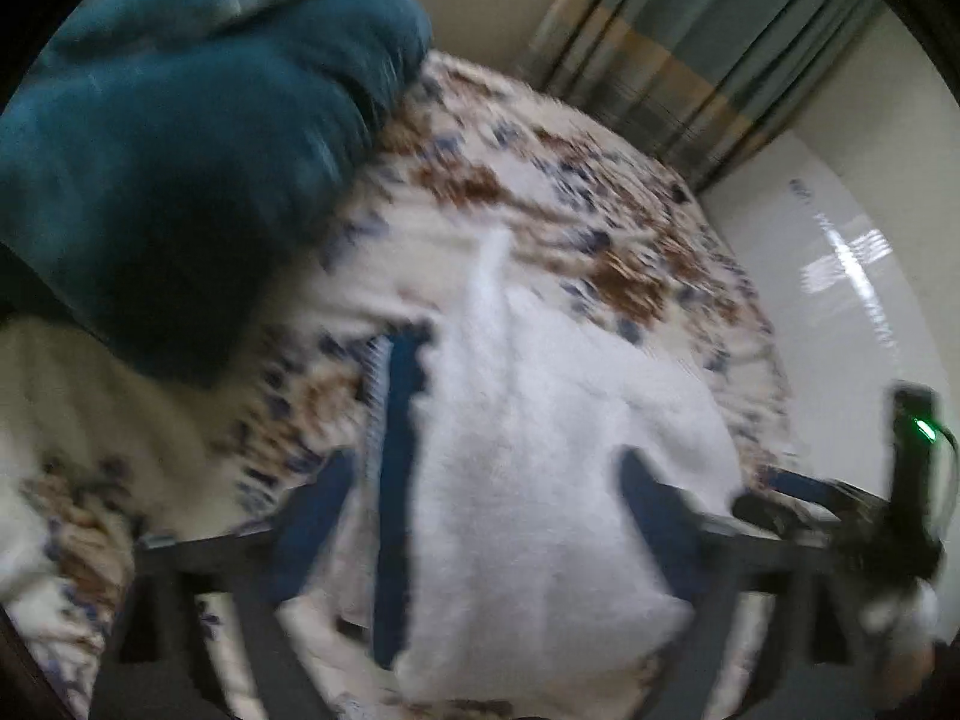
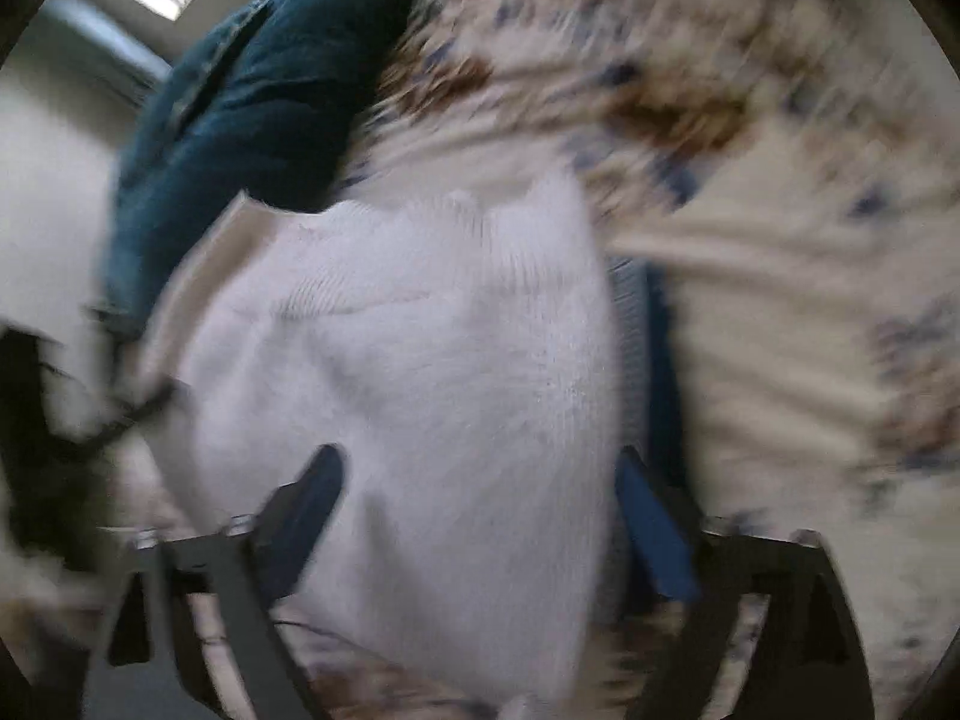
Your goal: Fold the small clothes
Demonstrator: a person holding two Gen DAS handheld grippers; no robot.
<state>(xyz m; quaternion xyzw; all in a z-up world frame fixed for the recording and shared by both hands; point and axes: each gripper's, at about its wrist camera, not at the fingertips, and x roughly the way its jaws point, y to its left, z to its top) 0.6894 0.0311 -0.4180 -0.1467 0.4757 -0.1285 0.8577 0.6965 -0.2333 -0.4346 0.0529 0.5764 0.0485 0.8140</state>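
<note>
A small white knit garment (image 1: 540,480) with a navy and striped band (image 1: 396,480) along one edge lies on a floral bedspread (image 1: 540,192). My left gripper (image 1: 486,468) is open above it, its blue fingers (image 1: 318,510) spread over the cloth. The right gripper's body (image 1: 900,480) shows at the right edge of the left wrist view. In the right wrist view the same white garment (image 2: 432,390) fills the middle, its navy band (image 2: 654,330) on the right. My right gripper (image 2: 480,468) is open, its fingers (image 2: 648,516) straddling the cloth. Both views are blurred by motion.
Teal pillows (image 1: 180,150) sit at the head of the bed, and show in the right wrist view (image 2: 252,108). A striped curtain (image 1: 708,42) hangs behind the bed. A glossy white floor (image 1: 852,276) lies past the bed's right edge.
</note>
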